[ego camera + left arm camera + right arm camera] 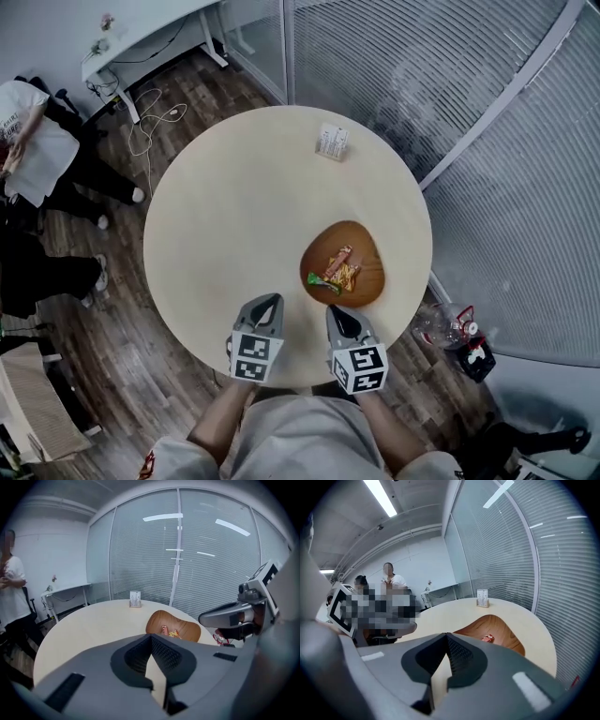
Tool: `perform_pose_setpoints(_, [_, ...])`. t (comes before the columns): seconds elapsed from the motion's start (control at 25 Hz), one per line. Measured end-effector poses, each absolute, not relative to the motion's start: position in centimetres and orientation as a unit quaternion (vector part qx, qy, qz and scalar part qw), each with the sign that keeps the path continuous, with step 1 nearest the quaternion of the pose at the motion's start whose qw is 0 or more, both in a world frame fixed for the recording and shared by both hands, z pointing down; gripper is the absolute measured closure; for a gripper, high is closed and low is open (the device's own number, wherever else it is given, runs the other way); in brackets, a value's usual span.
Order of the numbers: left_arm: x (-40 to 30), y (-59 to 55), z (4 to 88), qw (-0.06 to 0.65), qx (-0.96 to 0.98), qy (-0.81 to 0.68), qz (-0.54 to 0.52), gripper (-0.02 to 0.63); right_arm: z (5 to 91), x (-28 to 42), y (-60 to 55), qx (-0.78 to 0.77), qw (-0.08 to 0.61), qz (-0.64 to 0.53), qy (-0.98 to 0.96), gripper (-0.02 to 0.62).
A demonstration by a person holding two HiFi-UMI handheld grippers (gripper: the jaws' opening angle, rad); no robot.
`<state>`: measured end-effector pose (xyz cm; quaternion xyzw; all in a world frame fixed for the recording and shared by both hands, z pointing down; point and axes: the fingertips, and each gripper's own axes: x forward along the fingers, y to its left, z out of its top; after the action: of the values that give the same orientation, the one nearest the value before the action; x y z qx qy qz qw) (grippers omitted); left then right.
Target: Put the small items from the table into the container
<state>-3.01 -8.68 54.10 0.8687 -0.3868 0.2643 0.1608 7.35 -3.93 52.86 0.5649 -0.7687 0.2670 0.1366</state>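
Observation:
A brown wooden bowl (370,281) sits on the round pale table (234,216), right of centre, with several small snack packets (339,270) inside it. My left gripper (272,298) hovers at the near table edge, left of the bowl, jaws shut and empty. My right gripper (334,309) is beside it, just in front of the bowl, jaws also shut with nothing between them. The left gripper view has its closed jaw tips (151,637) below the bowl (187,629) and packets (172,633). The right gripper view puts its tips (446,635) before the bowl (506,630) and a red packet (488,638).
A small white card holder (332,142) stands near the table's far edge. Glass walls with blinds run behind and to the right. A plastic bottle (439,324) and a dark bag (476,356) lie on the floor at right. People (37,141) stand at left near a white desk (141,37).

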Motion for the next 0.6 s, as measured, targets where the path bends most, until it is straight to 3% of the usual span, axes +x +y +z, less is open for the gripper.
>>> perform_pose_setpoints(0.6, [-5.6,-5.2,55.1,0.210,0.857,-0.395,0.253,0.601,51.8,2.9,-4.4,0.532,0.155,0.247,-0.795,0.595])
